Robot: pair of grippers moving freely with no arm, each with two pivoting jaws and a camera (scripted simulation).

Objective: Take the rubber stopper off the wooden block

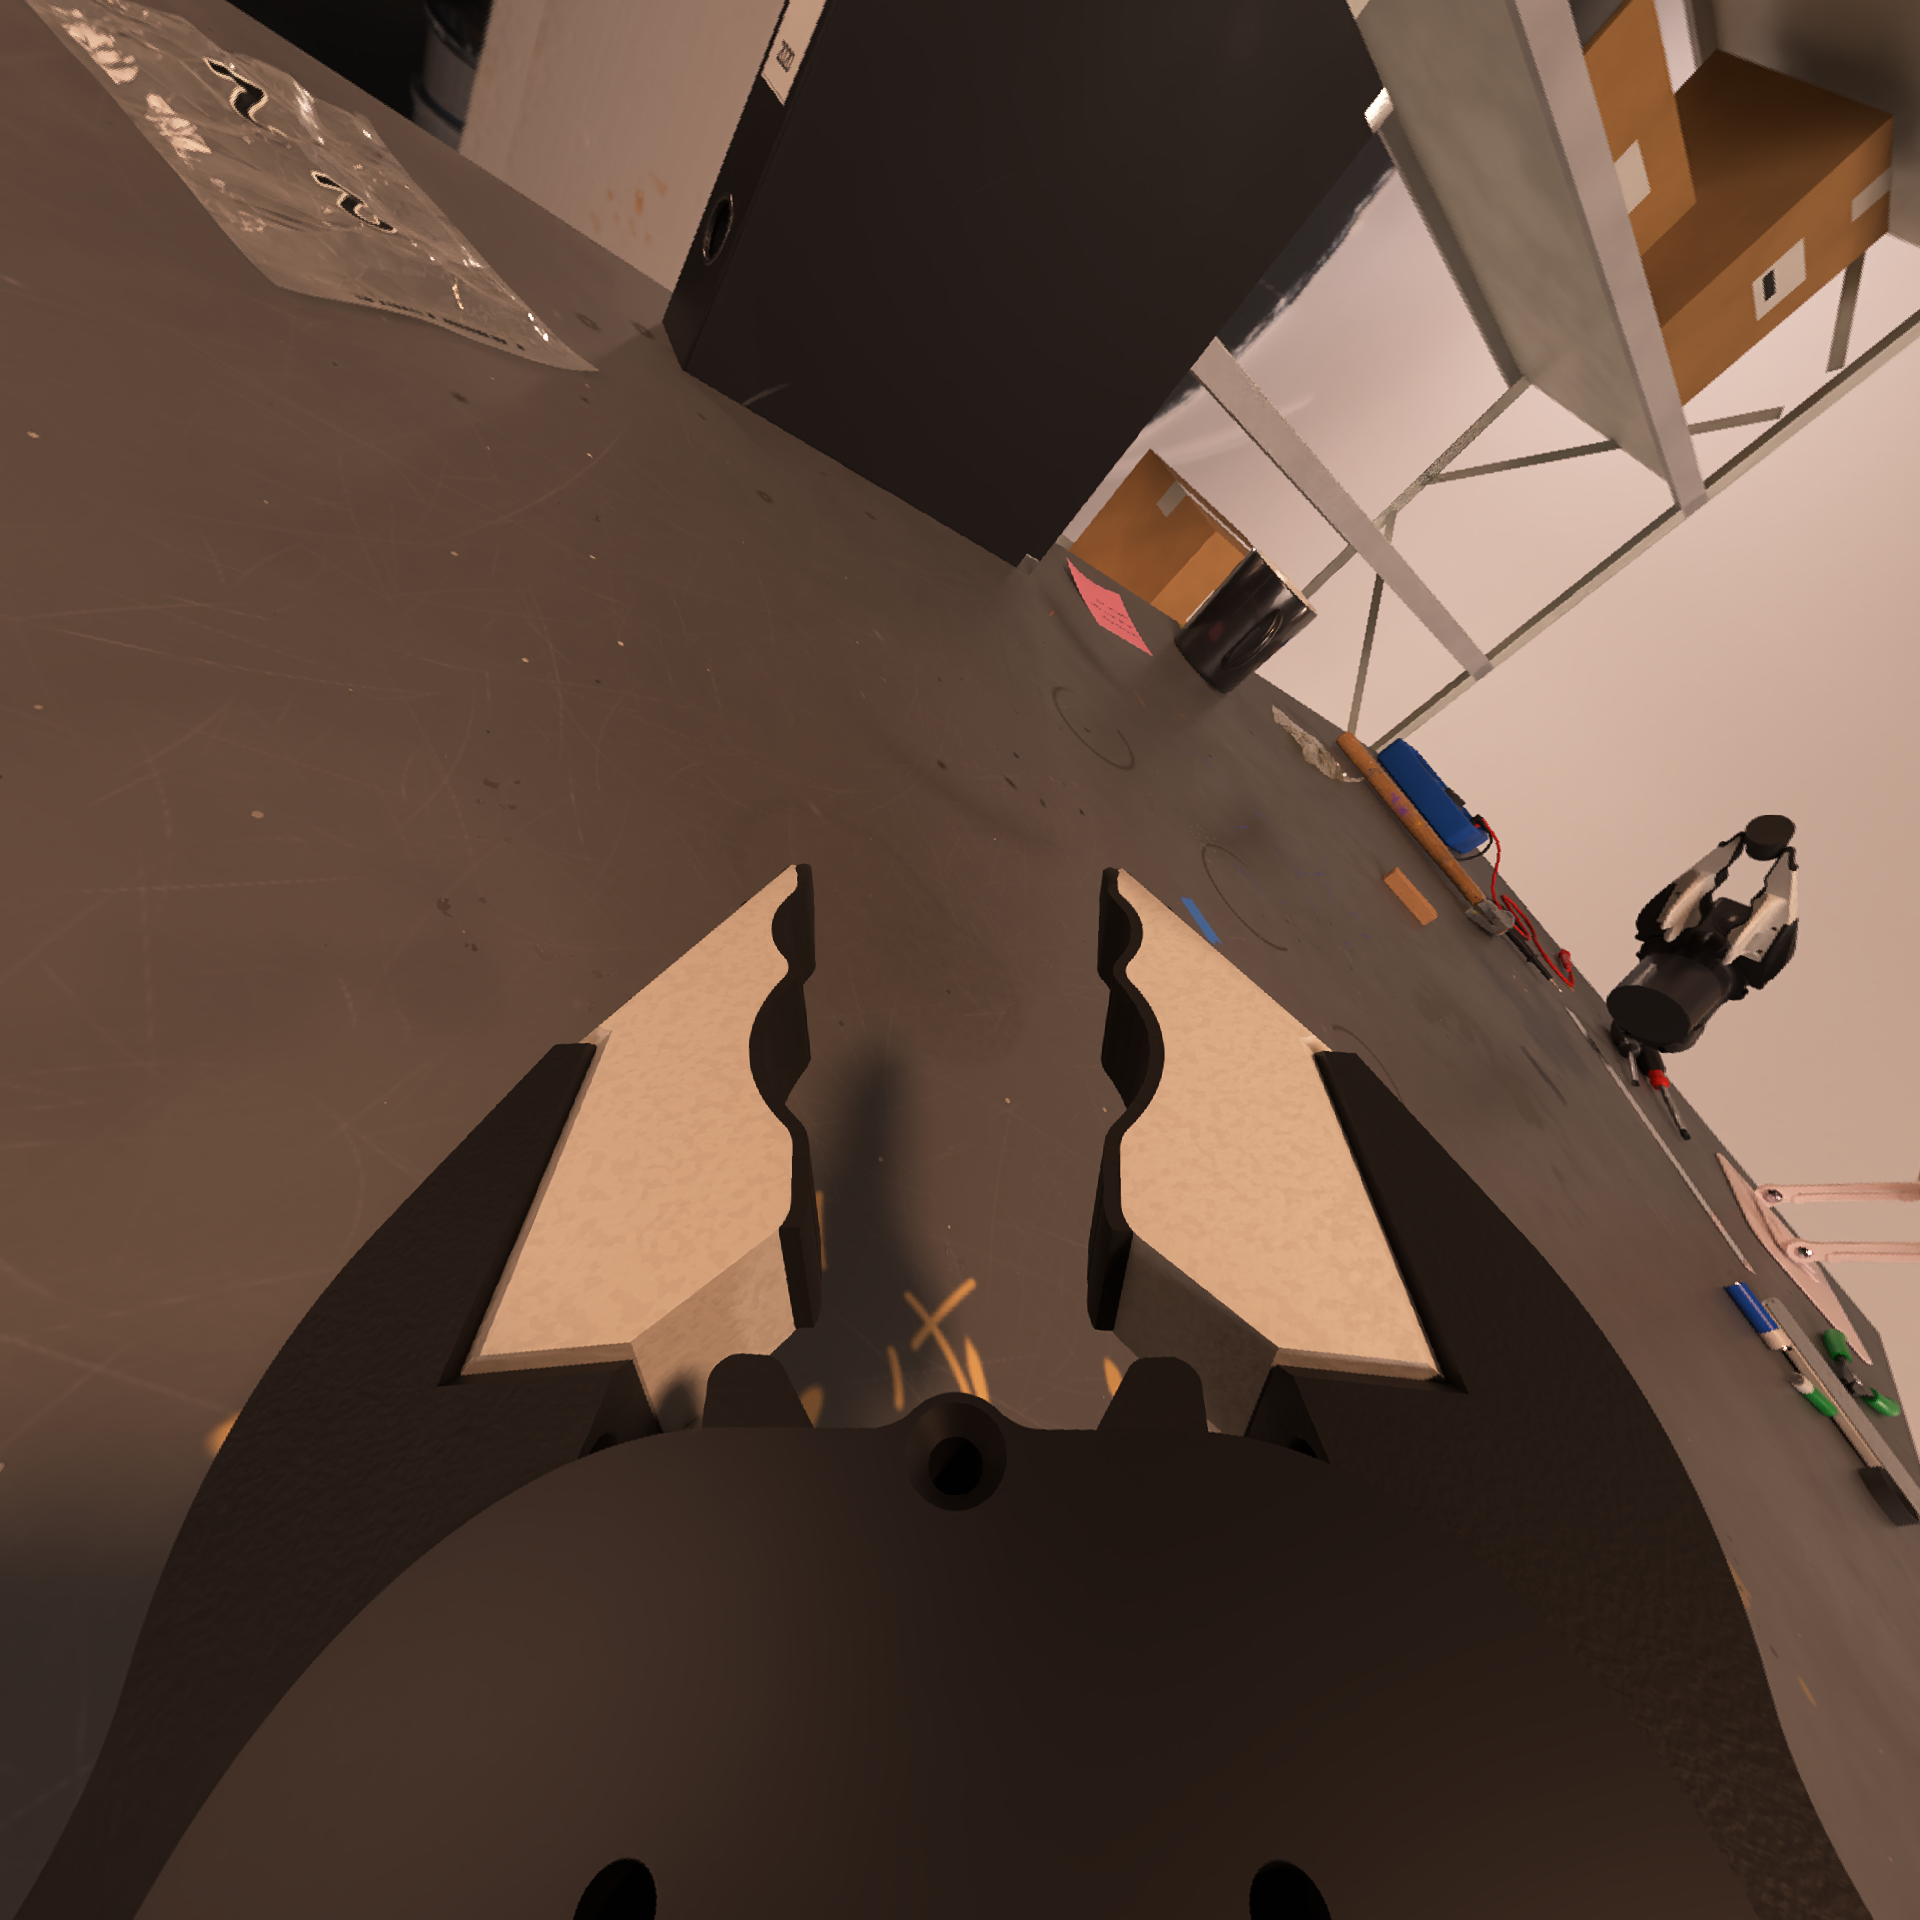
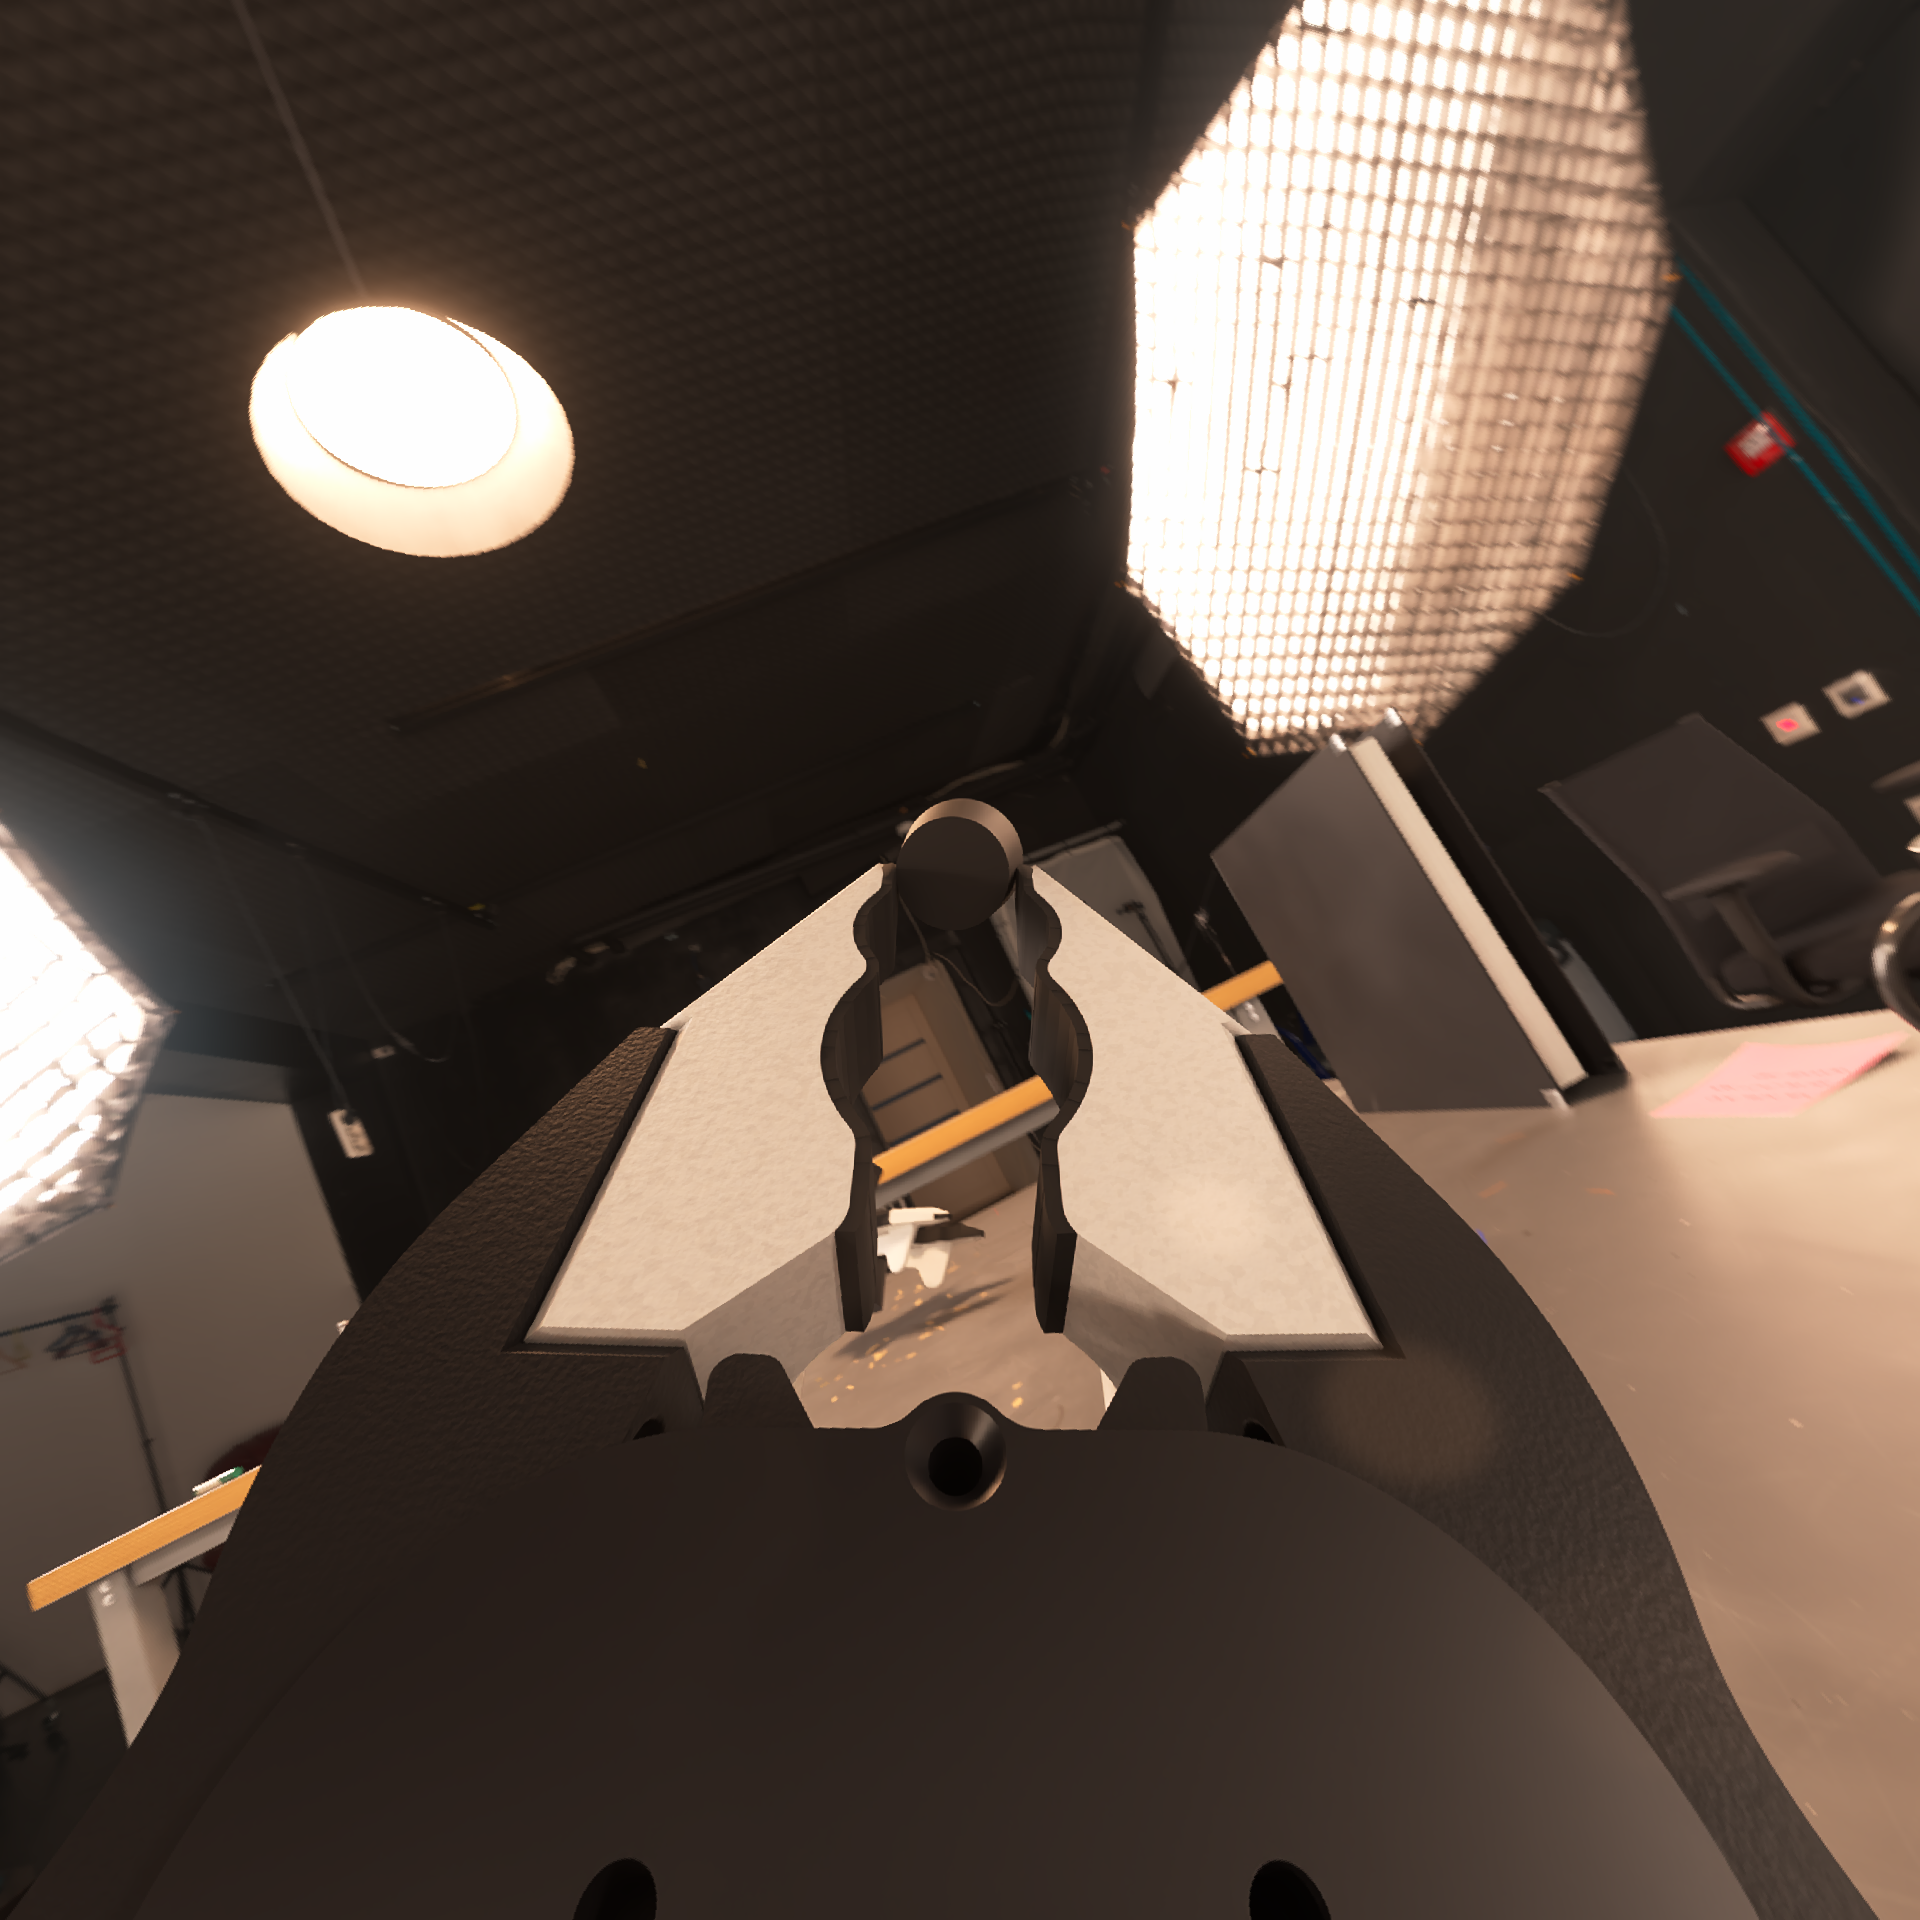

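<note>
My right gripper (image 2: 958, 885) points up toward the ceiling and is shut on a black round rubber stopper (image 2: 958, 864), pinched at its fingertips. The left wrist view shows it far off at the right (image 1: 1756, 857), raised above the table's edge with the stopper (image 1: 1769, 833) at its tips. My left gripper (image 1: 956, 894) is open and empty, just above the grey table (image 1: 520, 675). No wooden block shows in either view.
A black binder (image 1: 987, 260) stands at the back, with a clear plastic bag (image 1: 312, 187) to its left. A pink note (image 1: 1110, 608), black roll (image 1: 1242, 629), blue battery pack (image 1: 1429, 795), hammer (image 1: 1413, 831) and markers (image 1: 1829, 1371) lie along the table's right edge.
</note>
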